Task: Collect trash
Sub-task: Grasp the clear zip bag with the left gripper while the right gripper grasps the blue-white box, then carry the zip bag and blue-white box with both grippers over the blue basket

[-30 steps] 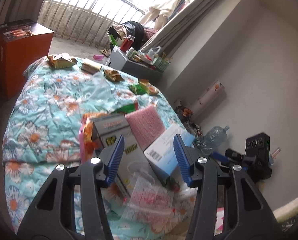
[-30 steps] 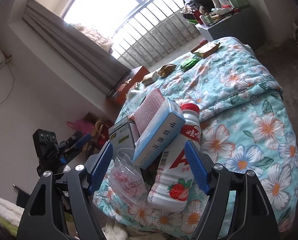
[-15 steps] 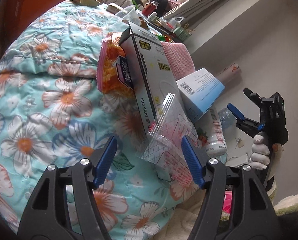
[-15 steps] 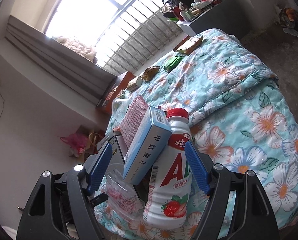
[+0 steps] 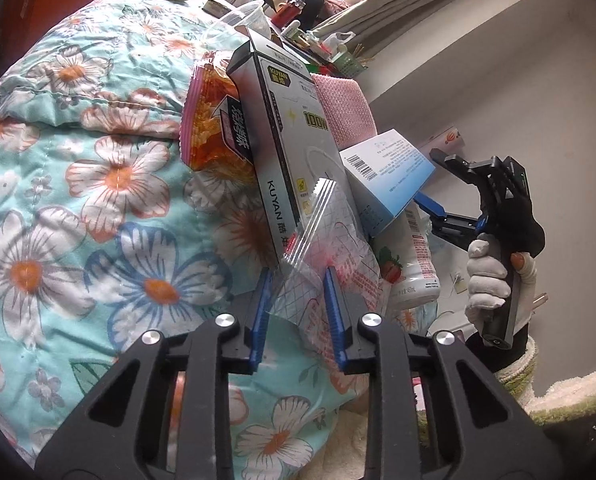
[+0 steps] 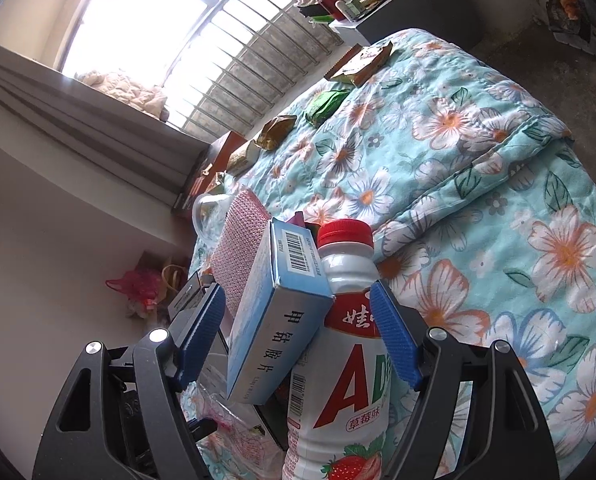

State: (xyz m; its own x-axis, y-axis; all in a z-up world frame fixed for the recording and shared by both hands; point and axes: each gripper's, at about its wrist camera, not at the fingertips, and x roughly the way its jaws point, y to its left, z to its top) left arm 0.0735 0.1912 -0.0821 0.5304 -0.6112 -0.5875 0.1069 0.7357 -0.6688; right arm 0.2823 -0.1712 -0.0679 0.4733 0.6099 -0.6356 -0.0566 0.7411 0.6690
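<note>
At the near edge of the bed (image 5: 78, 200), on the flowered quilt: heap of trash, leaning together. Clear zip bag (image 5: 329, 240) foremost, lying flat against the grey carton (image 5: 290, 136), zip strip uppermost, long axis running up and away from the left claw (image 5: 298, 300). Lower corner of bag between the blue pads; pads narrowly apart and not clamped, contact with the film not confirmed. Orange snack packet (image 5: 218, 128) left of carton, touching it. Pink scouring pad (image 5: 345, 108) and blue-and-white box (image 5: 389, 168) behind and to the right; white strawberry-drink bottle (image 5: 413, 260) under the box.

From the right wrist view: bottle (image 6: 349, 320) upright, red cap on, box (image 6: 278, 320) propped against its shoulder. Right claw (image 6: 298, 328) spread wide, straddling both, touching neither so far as visible; gloved hand (image 5: 489, 280) on its handle at the far side of the heap.

Further wrappers (image 6: 357, 66) scattered well apart toward the window end of the bed.

Judgement: left claw nearer the bag, bag directly ahead; a short close on the lower corner required. Thin film liable to slip or drag the carton; heap liable to topple off the bed edge.
</note>
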